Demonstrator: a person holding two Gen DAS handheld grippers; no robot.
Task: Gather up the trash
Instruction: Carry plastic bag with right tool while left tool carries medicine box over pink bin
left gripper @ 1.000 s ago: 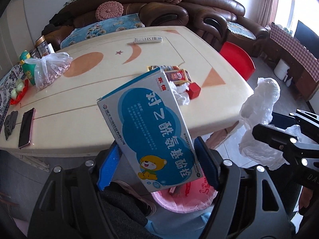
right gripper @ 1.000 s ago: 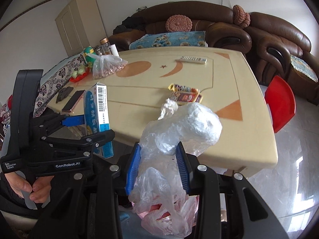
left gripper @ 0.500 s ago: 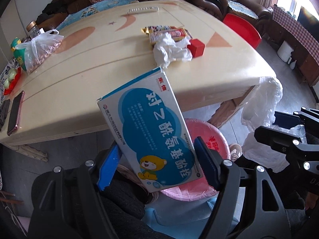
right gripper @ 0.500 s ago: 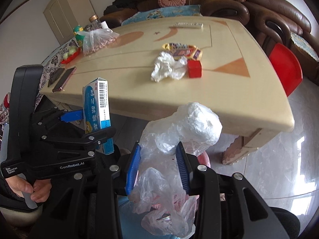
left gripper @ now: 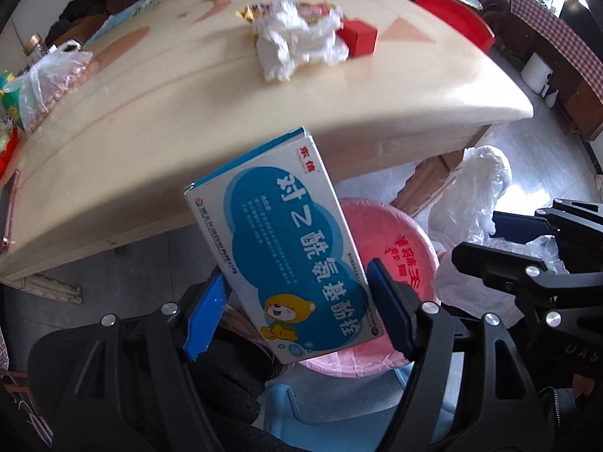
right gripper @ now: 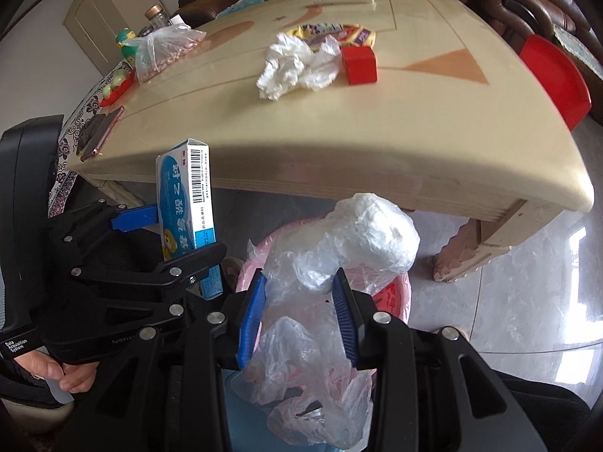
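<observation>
Left gripper pinches the blue box; right gripper pinches the plastic bag. Both 2 hang over, maybe, the pink bin; next, let go

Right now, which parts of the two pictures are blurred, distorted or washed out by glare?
Left wrist view: the crumpled tissue and far table are smeared, the medicine box sharp, the window top right blown out. Right wrist view: fisheye bends the table edge; the floor reflects window glare; the plastic bag is in focus.
</observation>
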